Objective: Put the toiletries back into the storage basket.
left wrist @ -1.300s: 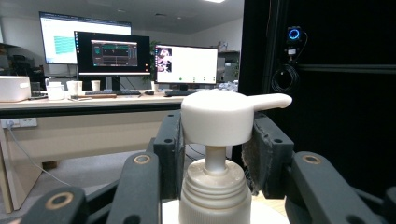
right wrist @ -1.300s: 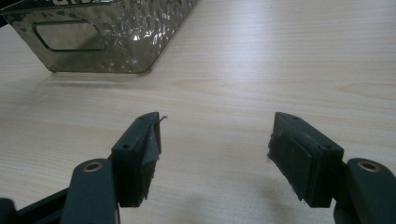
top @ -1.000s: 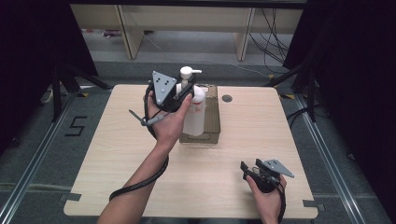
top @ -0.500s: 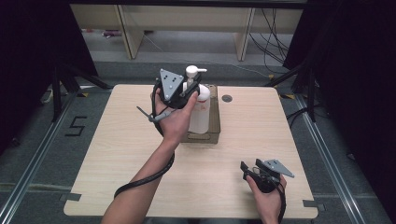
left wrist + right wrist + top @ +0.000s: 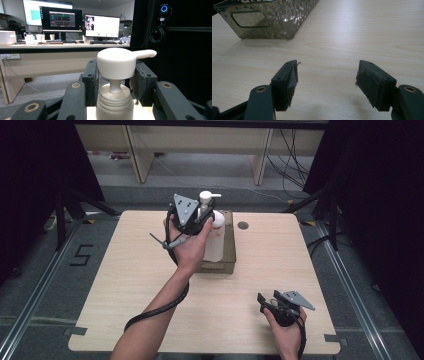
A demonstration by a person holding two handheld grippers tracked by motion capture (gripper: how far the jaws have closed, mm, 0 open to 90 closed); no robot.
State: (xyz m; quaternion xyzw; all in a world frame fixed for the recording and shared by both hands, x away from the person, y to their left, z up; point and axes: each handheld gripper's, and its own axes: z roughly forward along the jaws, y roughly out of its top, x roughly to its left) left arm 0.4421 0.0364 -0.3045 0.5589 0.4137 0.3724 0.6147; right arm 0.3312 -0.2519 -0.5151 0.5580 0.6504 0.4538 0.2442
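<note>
Plastic pump bottle (image 5: pixel 113 100) feels light, slick; my left gripper (image 5: pixel 115 80) clamps its neck above the tray (image 5: pixel 229 265), right gripper (image 5: pixel 327 85) gaping.

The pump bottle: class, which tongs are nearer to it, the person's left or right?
Left. The left tongs are closed around the pump bottle at its neck, over the smoky plastic bin. The right tongs sit open near the table's front edge, well away.
</note>
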